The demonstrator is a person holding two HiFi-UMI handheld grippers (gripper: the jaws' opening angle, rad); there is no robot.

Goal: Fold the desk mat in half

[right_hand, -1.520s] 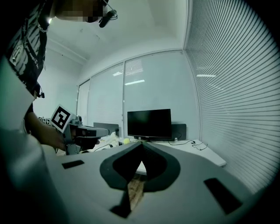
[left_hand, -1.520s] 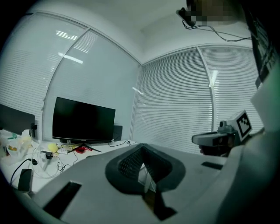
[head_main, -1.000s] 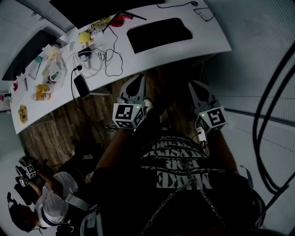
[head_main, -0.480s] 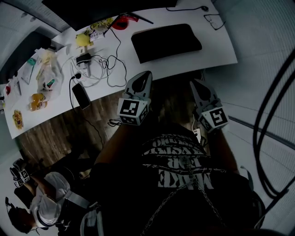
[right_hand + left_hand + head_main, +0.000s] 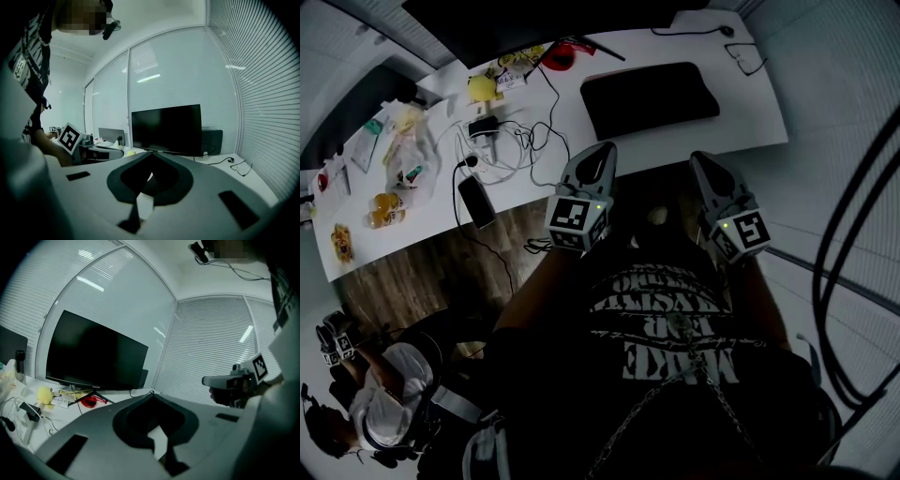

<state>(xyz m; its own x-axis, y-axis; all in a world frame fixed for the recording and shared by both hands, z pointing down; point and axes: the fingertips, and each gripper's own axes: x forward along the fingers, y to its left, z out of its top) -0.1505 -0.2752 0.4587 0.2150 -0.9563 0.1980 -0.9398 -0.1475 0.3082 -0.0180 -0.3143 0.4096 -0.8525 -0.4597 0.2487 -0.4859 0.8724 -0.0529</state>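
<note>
Desk mat (image 5: 652,98): is lying flat and unfolded on the right part of the white desk (image 5: 769,122), close to its near edge and in front of the monitor (image 5: 525,23).
Left gripper (image 5: 602,150): its jaws are pressing together with nothing between them. It is hanging at the desk's near edge, just short of the mat's near left corner and not touching it.
Right gripper (image 5: 700,159): its jaws are also meeting tip to tip, empty. It is hovering just off the near edge, below the mat's right end and apart from it.
Clear bags (image 5: 405,150): are sitting on the left part of the desk and holding packaged items too small to tell.
Cables (image 5: 520,141): white and black ones are sprawling between the bags and the mat. One black loop is running near the mat's left side, apart from it.
Phone (image 5: 476,202): is lying dark side up at the near edge, left of the left gripper.
Yellow thing (image 5: 478,86) and red thing (image 5: 558,56): are resting near the monitor's foot, behind the cables.
Glasses (image 5: 748,58): are lying at the far right corner, beyond the mat and clear of it.
Mat surface: is showing as one unbroken dark sheet.
Holder's shirt (image 5: 666,328): dark and printed, is filling the lower middle of the head view.
Another person (image 5: 375,412): is sitting at the lower left, over the wooden floor (image 5: 403,281).
</note>
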